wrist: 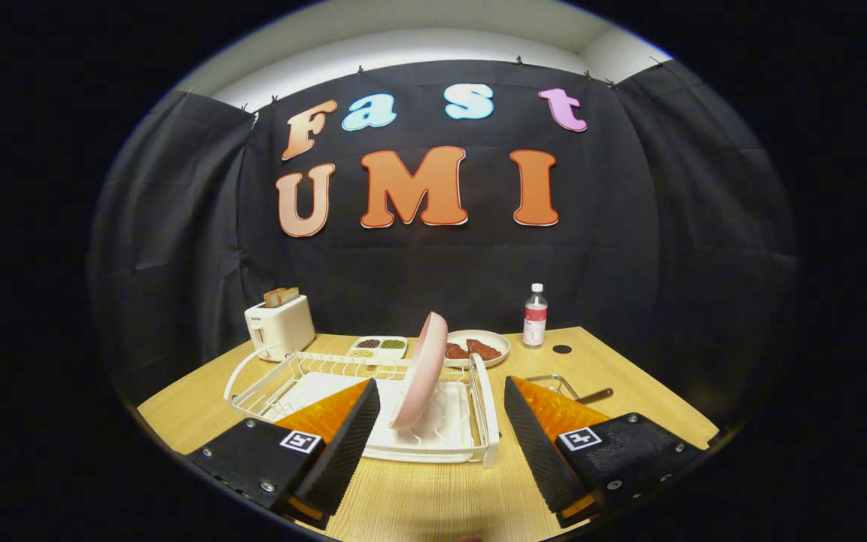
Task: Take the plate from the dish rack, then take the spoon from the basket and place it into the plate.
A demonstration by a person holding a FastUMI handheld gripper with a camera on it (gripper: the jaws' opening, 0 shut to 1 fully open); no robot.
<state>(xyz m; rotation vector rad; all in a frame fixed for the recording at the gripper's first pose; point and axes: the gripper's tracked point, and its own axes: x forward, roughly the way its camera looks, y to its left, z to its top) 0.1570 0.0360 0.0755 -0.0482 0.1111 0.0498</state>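
A pink plate (423, 373) stands on edge in the white dish rack (482, 410), leaning slightly, just ahead of my fingers. My gripper (441, 436) is open, its two ribbed black fingers wide apart with nothing between them, the left fingertip (358, 429) near the plate's lower edge. Beyond the right finger (535, 444) sits a wire basket (554, 384); a dark handle (597, 394), probably the spoon's, sticks out of it to the right. The rest of the spoon is hidden behind the finger.
A white toaster (280, 326) with bread stands at the back left. Behind the rack are a small divided dish (378, 347) and a plate of brown food (479, 348). A water bottle (535, 315) and a dark round spot (562, 349) are at the back right.
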